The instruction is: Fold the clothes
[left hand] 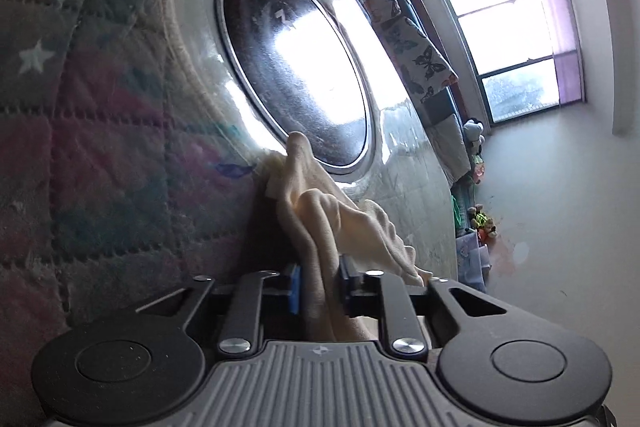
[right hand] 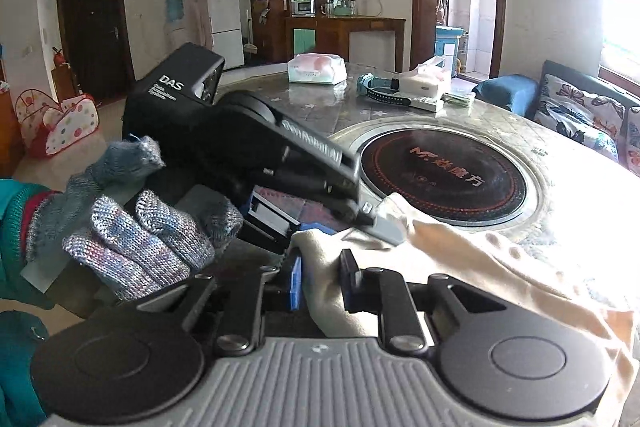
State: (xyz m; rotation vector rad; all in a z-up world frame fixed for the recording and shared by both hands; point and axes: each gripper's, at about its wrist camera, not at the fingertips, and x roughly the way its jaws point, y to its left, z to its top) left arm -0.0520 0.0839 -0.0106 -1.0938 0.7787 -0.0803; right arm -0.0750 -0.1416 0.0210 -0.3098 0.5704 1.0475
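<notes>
— While I watch both wrist views, I see the left tongs (left hand: pixel 318 287) pinching a cream cloth (left hand: pixel 320 223) between their blue pads. Do you see the same?

— I do. The cloth bunches up just ahead of the left tongs, over the quilted star-print cover (left hand: pixel 80 107) on the surface, with the round black cooktop (left hand: pixel 296 67) farther ahead.

— And my right tongs (right hand: pixel 320 283)?

— They are pinching the same cream cloth (right hand: pixel 460 259) too; it runs out from between their pads and drapes away to their right, over the edge of the surface (right hand: pixel 560 155).

— I see the left gripper body (right hand: pixel 224 139) just ahead of the right tongs and to their left, held by a hand in a knitted glove (right hand: pixel 148 243).

— Beyond the right tongs lies the cooktop (right hand: pixel 444 175), then a tissue pack (right hand: pixel 316 67) far ahead.
</notes>
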